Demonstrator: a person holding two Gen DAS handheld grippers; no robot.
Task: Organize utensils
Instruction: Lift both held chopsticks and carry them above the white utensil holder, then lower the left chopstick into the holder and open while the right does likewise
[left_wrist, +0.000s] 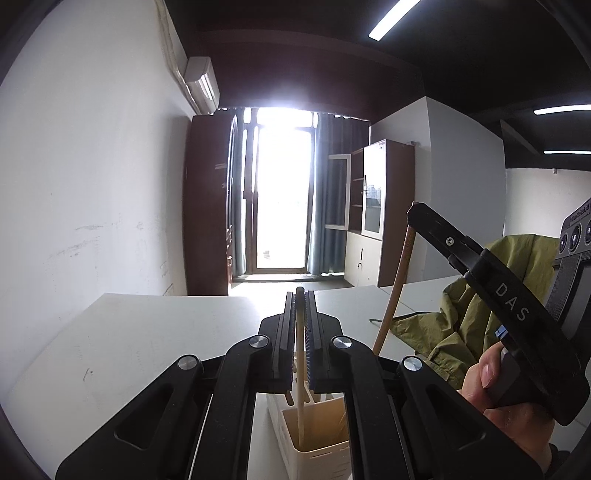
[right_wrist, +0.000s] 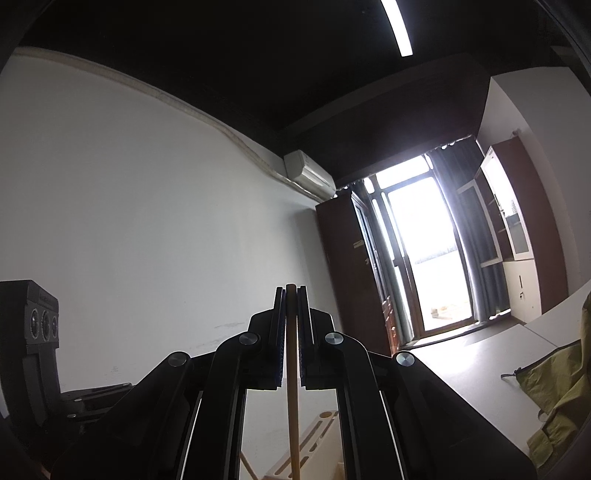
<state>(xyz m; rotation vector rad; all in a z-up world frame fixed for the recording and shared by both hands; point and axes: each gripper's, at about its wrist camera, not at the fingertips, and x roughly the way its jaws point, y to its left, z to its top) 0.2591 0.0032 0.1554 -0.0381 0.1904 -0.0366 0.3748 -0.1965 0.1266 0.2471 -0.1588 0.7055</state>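
My left gripper (left_wrist: 300, 295) is shut on a pale wooden stick utensil (left_wrist: 301, 384) that hangs down into a cream utensil holder (left_wrist: 317, 458) on the white table (left_wrist: 129, 339). More wooden handles stand in the holder. My right gripper (right_wrist: 290, 291) is shut on a brown wooden stick utensil (right_wrist: 293, 406) above the slotted top of the holder (right_wrist: 314, 439). In the left wrist view the right gripper's body (left_wrist: 517, 314) and its brown stick (left_wrist: 397, 280) stand to the right, held by a hand (left_wrist: 491, 384).
An olive green jacket (left_wrist: 476, 295) lies on the table at the right; it also shows in the right wrist view (right_wrist: 557, 398). A white wall stands to the left. A bright glass door, curtains and brown cabinets (left_wrist: 384, 192) stand beyond the table.
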